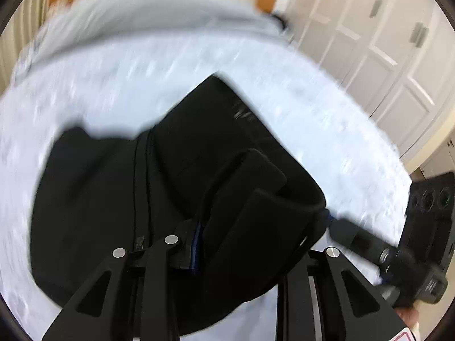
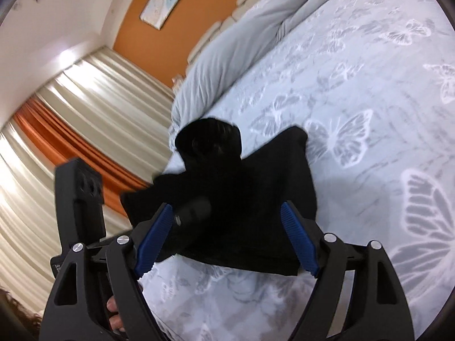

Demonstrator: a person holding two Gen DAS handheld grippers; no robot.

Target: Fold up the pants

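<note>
The black pants (image 1: 99, 199) lie bunched on the bed. In the left wrist view, my left gripper (image 1: 270, 182) has its two dark fingers close together with a fold of the pants clamped between them, and the cloth drapes over the right finger. In the right wrist view, my right gripper (image 2: 226, 207) stands open, its blue pads (image 2: 155, 238) wide apart on either side of the pants (image 2: 256, 170) without pressing on them. The left gripper's body (image 2: 82, 199) shows at the left of that view, its fingertips hidden in the black cloth.
The bed sheet (image 2: 369, 99) is pale with a butterfly print. A grey duvet (image 2: 241, 48) is heaped toward the headboard. White wardrobe doors (image 1: 369, 42) stand to one side of the bed, and cream and orange curtains (image 2: 71, 128) hang beyond its other side.
</note>
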